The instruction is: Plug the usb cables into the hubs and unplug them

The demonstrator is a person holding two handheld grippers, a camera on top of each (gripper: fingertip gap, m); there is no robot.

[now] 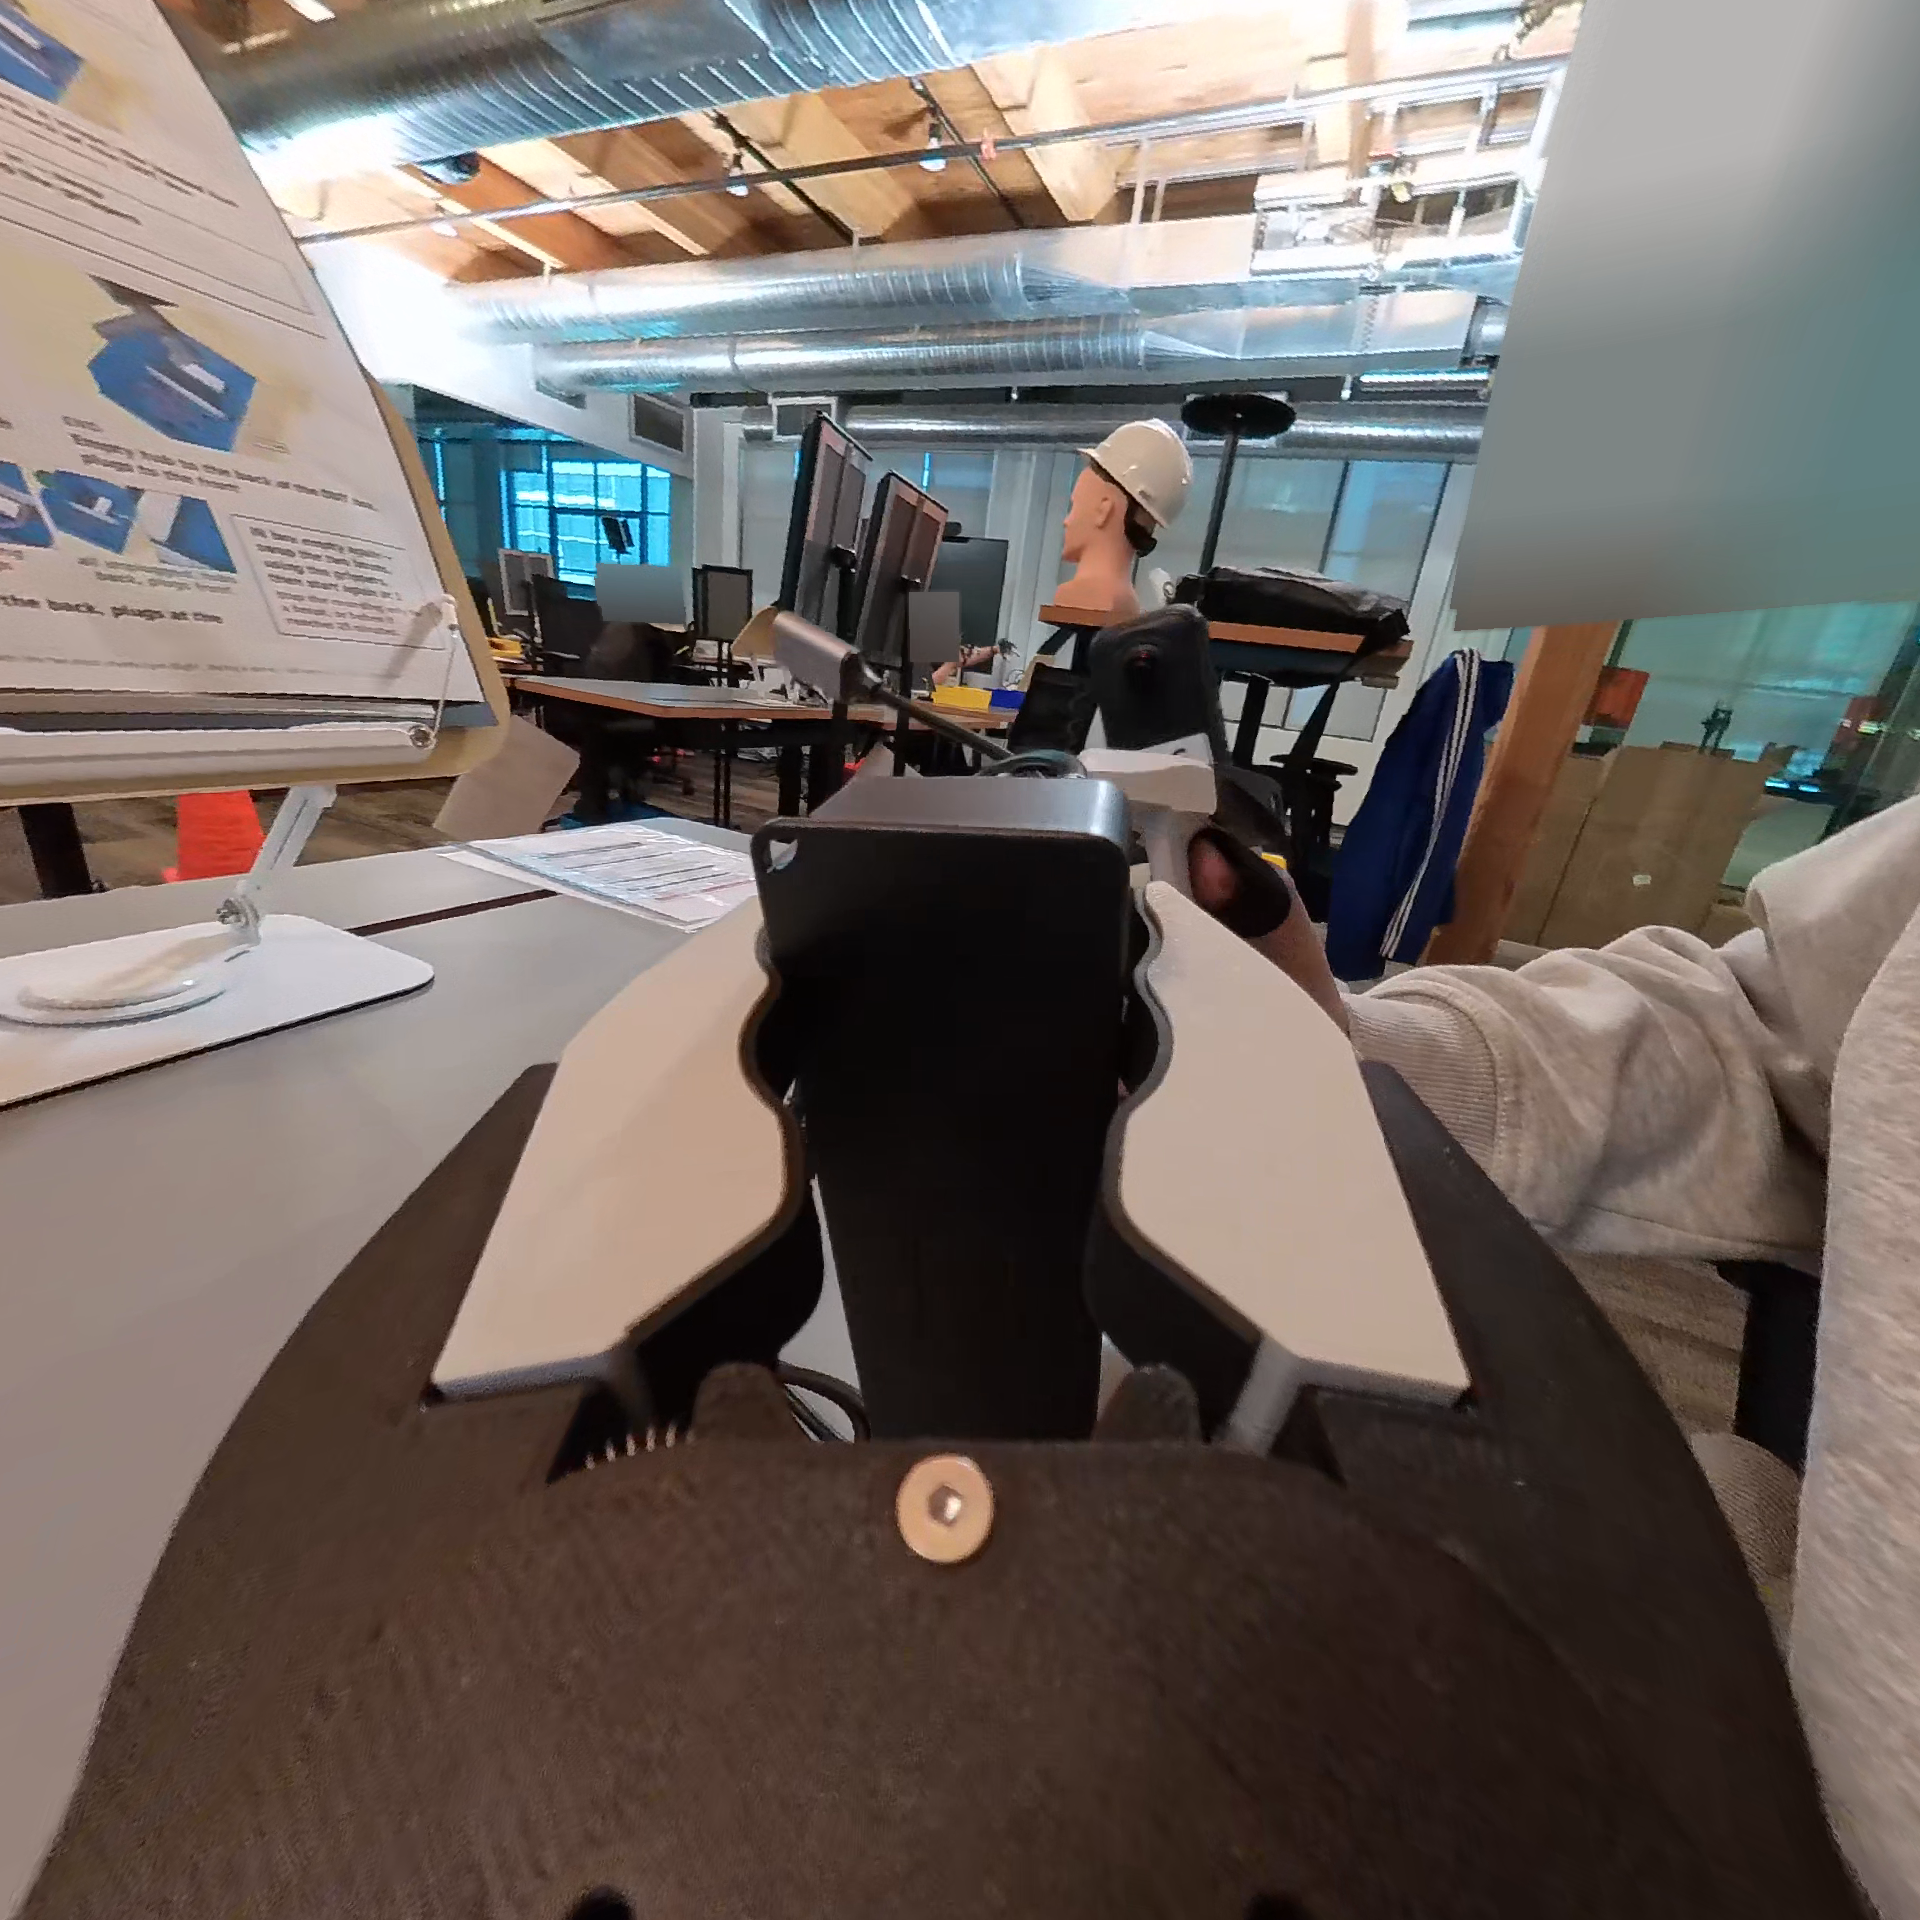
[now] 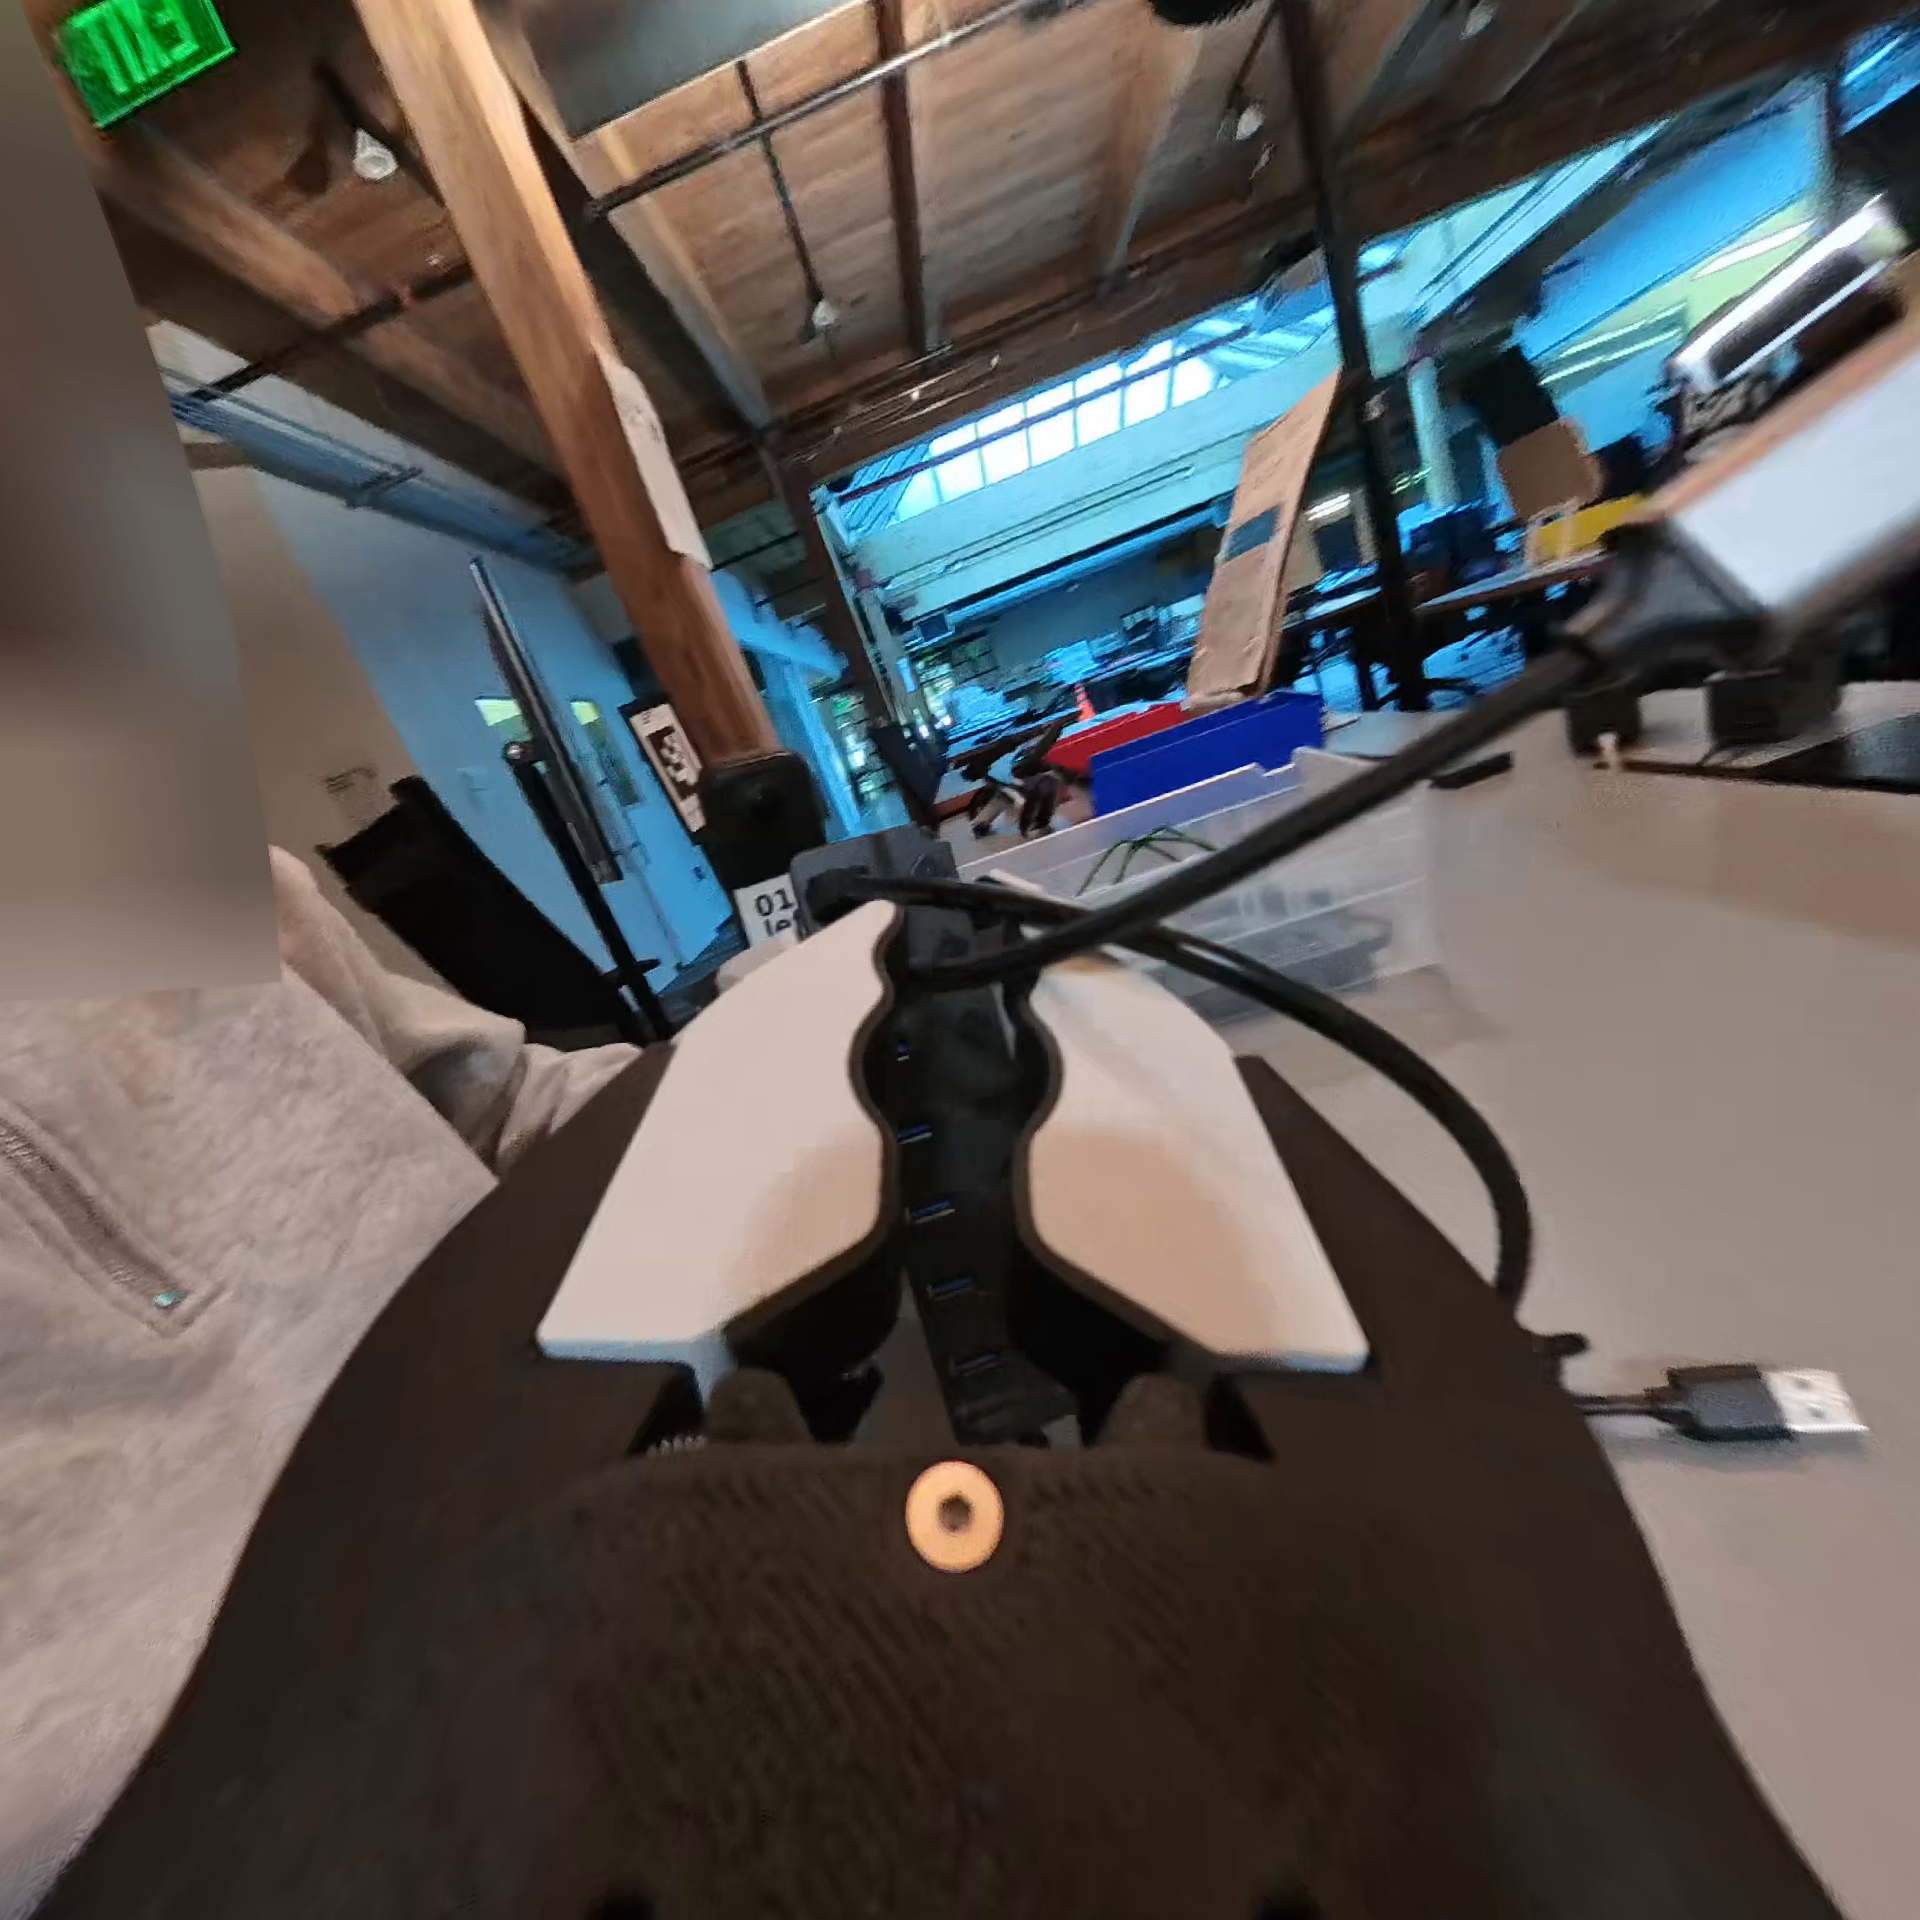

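My left gripper (image 1: 951, 914) is shut on the flat faces of a black USB hub (image 1: 956, 1091), held above the grey table (image 1: 208, 1247). My right gripper (image 2: 956, 966) is shut on a black hub (image 2: 951, 1174) seen edge-on with blue ports, apparently the same hub gripped from the far end. The right gripper also shows beyond the hub in the left wrist view (image 1: 1153, 790). A black cable (image 2: 1434, 1101) loops from the hub's far end to a loose USB plug (image 2: 1766, 1403) on the table. A grey hub (image 2: 1787, 520), also in the left wrist view (image 1: 816, 644), hangs in the air on a stiff cable (image 2: 1351, 790) reaching my fingertips.
A document stand with an instruction sheet (image 1: 187, 416) stands on a white base (image 1: 208, 977) at the left. A laminated sheet (image 1: 623, 862) lies behind it. A clear plastic bin (image 2: 1247, 904) and a blue bin (image 2: 1205, 748) sit farther off. A person's grey sleeve (image 1: 1610, 1091) is at the right. The left gripper's tips are roughly 6 cm from the right gripper's.
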